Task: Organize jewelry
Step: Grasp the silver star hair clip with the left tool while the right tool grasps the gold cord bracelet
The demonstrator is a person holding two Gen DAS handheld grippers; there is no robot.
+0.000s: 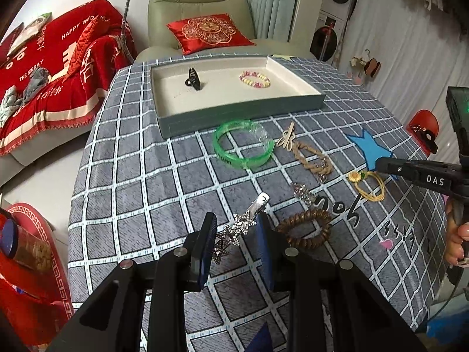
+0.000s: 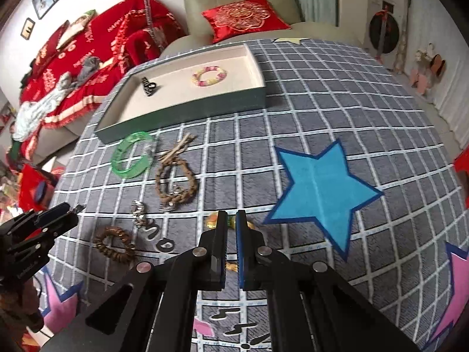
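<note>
A shallow tray [image 1: 243,114] [image 2: 187,117] holds a black hair claw [image 1: 193,79] [image 2: 149,85] and a pink-yellow bead bracelet [image 1: 254,79] [image 2: 209,76]. On the checked cloth lie a green bangle [image 1: 243,143] [image 2: 133,155], a braided rope bracelet [image 1: 312,158] [image 2: 176,180], a silver charm [image 1: 303,192] [image 2: 139,211], a brown coil hair tie [image 1: 304,228] [image 2: 114,245] and a yellow sunflower hair tie [image 1: 368,183] [image 2: 212,221]. My left gripper [image 1: 236,228] [image 2: 73,209] is open around a silver star hair clip [image 1: 240,226]. My right gripper [image 2: 231,220] [image 1: 381,165] is nearly shut over the sunflower hair tie.
A blue star patch [image 2: 319,187] [image 1: 372,146] lies on the cloth right of the jewelry. A beige armchair with a red cushion [image 1: 209,32] stands behind the table, and a red-covered sofa [image 1: 52,67] is to the left.
</note>
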